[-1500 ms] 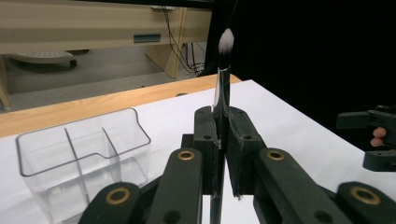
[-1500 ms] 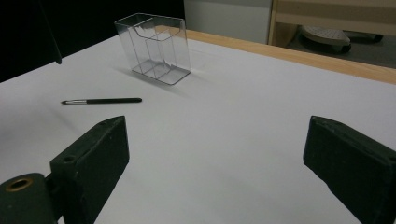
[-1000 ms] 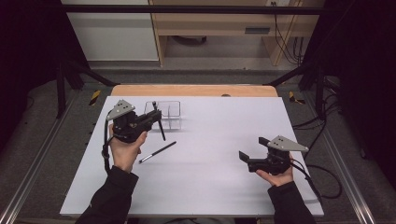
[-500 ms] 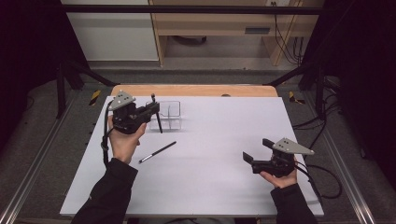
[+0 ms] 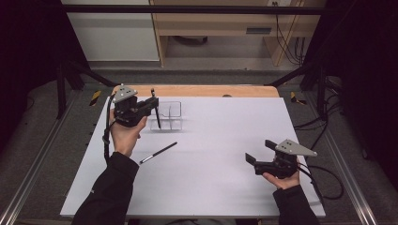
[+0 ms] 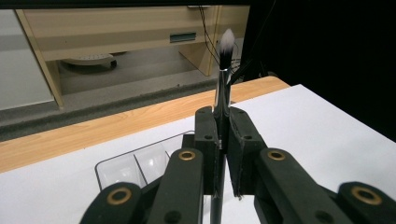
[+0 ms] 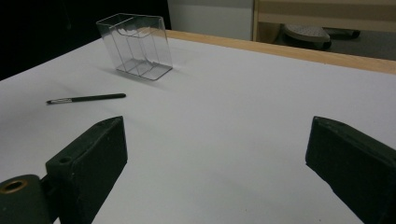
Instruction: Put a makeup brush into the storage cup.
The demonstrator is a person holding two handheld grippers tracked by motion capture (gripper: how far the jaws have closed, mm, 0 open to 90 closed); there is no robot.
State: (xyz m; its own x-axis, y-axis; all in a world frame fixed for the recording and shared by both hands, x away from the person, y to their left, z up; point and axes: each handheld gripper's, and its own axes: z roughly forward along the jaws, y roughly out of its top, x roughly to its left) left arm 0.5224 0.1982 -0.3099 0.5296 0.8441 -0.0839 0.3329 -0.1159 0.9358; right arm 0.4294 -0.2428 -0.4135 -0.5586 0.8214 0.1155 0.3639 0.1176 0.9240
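My left gripper [image 5: 150, 106] is shut on a black makeup brush [image 5: 157, 120] and holds it upright beside a clear compartmented organizer [image 5: 169, 116] at the back left of the white table. In the left gripper view the brush [image 6: 222, 88] stands between the jaws, its white bristle tip up, with the organizer [image 6: 130, 164] just below. A second thin brush [image 5: 158, 153] lies flat on the table. My right gripper [image 5: 260, 151] stands open near the front right; in its own view [image 7: 219, 163] nothing is between the jaws, and the organizer [image 7: 136, 46] and the lying brush [image 7: 87, 98] are farther off.
The white table top [image 5: 216, 140] has a wooden strip [image 5: 197, 90] along its far edge. Beyond it are a cabinet [image 5: 112, 33] and a wooden shelf unit [image 5: 220, 28]. Cables [image 5: 324, 173] trail off the right side.
My left gripper has carried the upright brush away from me and rightward, up to the organizer. My right gripper has drifted slightly right and toward the front edge, still open.
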